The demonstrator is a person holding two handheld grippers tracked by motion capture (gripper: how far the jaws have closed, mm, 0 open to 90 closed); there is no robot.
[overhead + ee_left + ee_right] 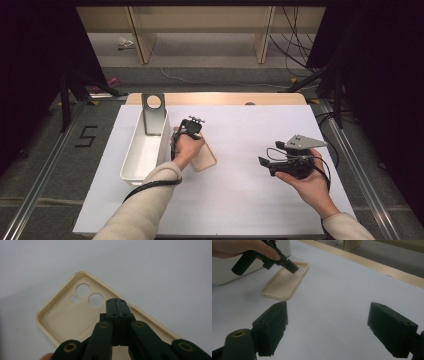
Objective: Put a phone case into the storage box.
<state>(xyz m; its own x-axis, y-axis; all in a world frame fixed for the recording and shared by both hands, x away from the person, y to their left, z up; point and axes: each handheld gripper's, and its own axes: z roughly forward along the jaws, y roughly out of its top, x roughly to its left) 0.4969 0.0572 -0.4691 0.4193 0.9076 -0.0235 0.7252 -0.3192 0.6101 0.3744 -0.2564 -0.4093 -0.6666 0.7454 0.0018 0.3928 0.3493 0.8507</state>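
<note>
The left hand-held gripper (117,305) is clenched, its two jaws pressed flat together with nothing between them, and it points down over the one phone case (75,315). In the left gripper view the closed tips sit above the inside of the case, just beside its two round camera holes, near the case's long rim; whether they touch the surface cannot be told. The case (205,157) is cream-coloured, lies open side up on the white worktop (240,200), and in the high view sits directly under and to the right of the left hand (186,147).

Just to the left of that gripper stands one white tray (137,160), long and narrow, with one grey metal bracket (153,117) with a round hole rising at its far end. The tray's near wall is close beside the left hand, so there is little room on that side.

The right hand-held gripper (328,332) is released: its jaws stand wide apart and hold nothing, with bare worktop between and ahead of them. In the high view it (267,165) rests in the right hand (310,182), well apart from the case, with its tips aimed toward it. A broad open stretch of worktop lies between the two grippers, and more in front of the right one up to the wooden far edge (372,263). The right hand sits near the worktop's right edge.

Count: two grippers, one case, one tray, one bracket.
</note>
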